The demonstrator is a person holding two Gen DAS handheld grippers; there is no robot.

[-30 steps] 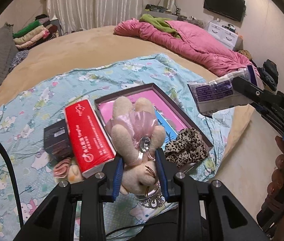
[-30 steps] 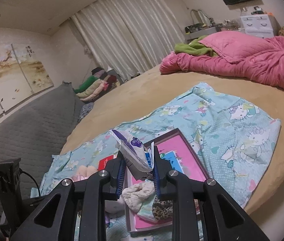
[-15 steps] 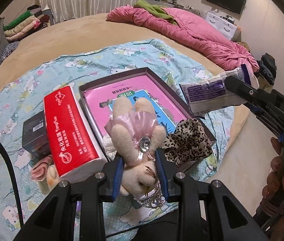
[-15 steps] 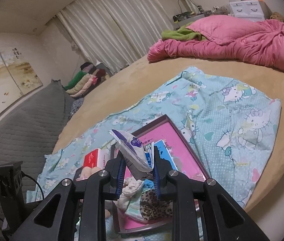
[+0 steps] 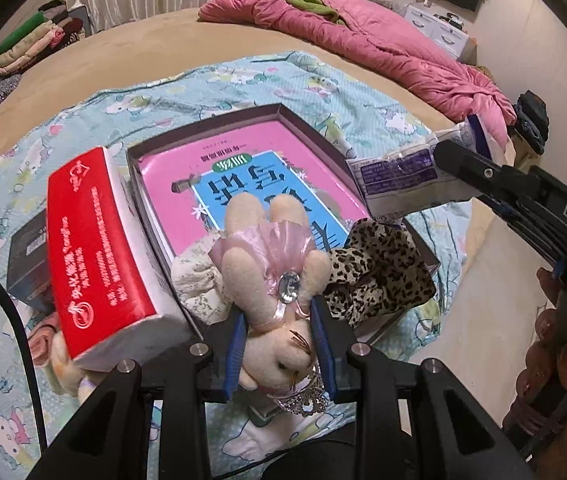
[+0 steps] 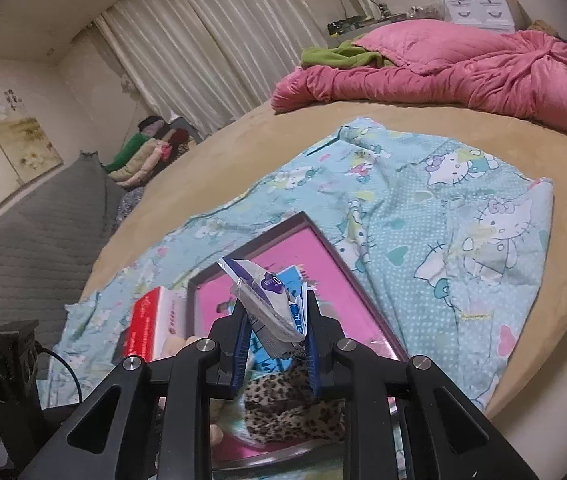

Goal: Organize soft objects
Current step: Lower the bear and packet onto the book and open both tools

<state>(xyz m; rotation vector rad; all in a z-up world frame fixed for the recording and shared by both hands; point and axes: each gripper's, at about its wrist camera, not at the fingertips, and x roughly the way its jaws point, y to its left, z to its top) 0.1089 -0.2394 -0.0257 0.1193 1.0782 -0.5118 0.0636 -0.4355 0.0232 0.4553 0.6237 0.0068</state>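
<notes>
My left gripper [image 5: 279,316] is shut on a beige plush bear [image 5: 271,280] in a pink dress, held head-down by its neck just above the near end of the shallow dark box [image 5: 311,128]. Inside the box lie a pink and blue book [image 5: 251,176], a leopard-print cloth [image 5: 375,276] and a white cloth [image 5: 195,276]. My right gripper [image 6: 275,320] is shut on a white and purple soft packet [image 6: 267,300], seen in the left wrist view as the packet [image 5: 399,176] hovering over the box's right rim.
A red tissue pack [image 5: 95,256] leans on the box's left side, with a black box [image 5: 27,248] and small plush items behind it. All rest on a blue cartoon-print sheet [image 6: 443,216] on a tan bed. A pink quilt [image 6: 463,72] lies at the far end.
Both grippers have come down toward the box, which looms larger and nearer. The bear and the packet stay gripped as before.
</notes>
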